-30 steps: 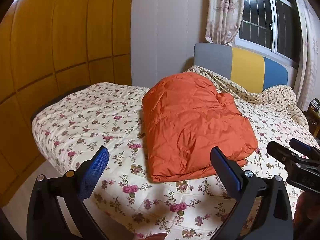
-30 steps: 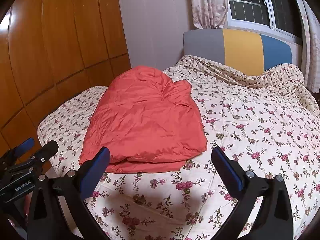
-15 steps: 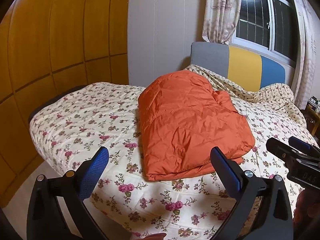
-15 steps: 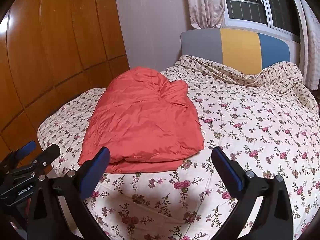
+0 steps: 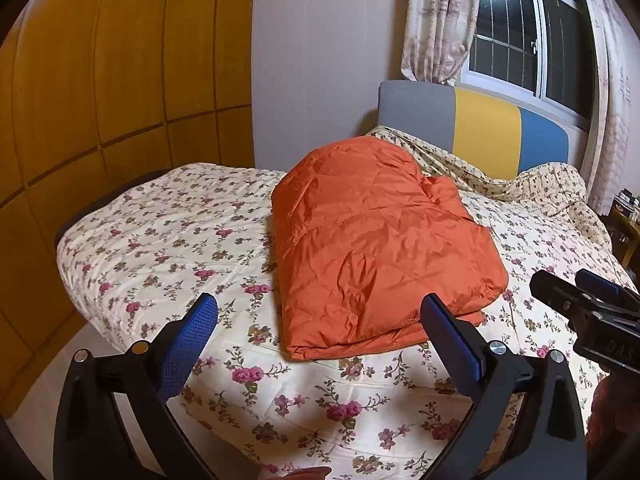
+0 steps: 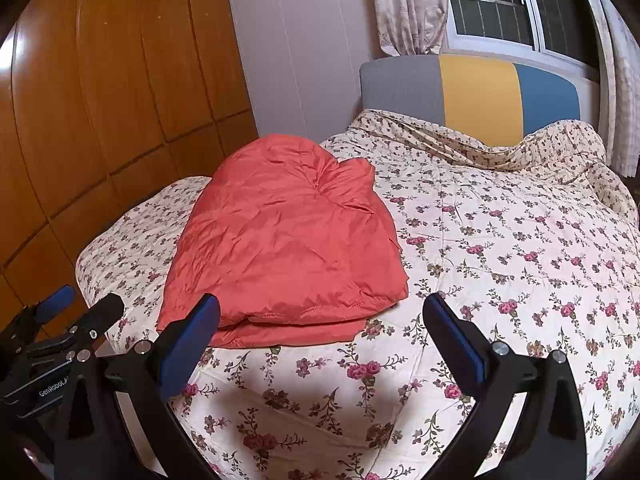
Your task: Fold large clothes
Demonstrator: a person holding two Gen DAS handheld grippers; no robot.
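An orange puffy jacket (image 5: 372,240) lies folded into a compact bundle on the floral bed cover (image 5: 168,236); it also shows in the right wrist view (image 6: 288,244). My left gripper (image 5: 318,320) is open and empty, held back from the jacket's near edge above the bed's foot. My right gripper (image 6: 320,316) is open and empty, also short of the jacket's near edge. Each gripper appears at the side of the other's view: the right one (image 5: 588,296) and the left one (image 6: 76,308).
The bed (image 6: 520,248) has a grey, yellow and blue headboard (image 6: 472,92). Wooden wardrobe panels (image 5: 100,100) stand along the left. A curtained window (image 5: 520,48) is behind the headboard. A bedside stand (image 5: 624,220) sits at the far right.
Both grippers have drawn back slightly and tilted up; the jacket sits a little lower and farther in both views. The jacket itself has not moved.
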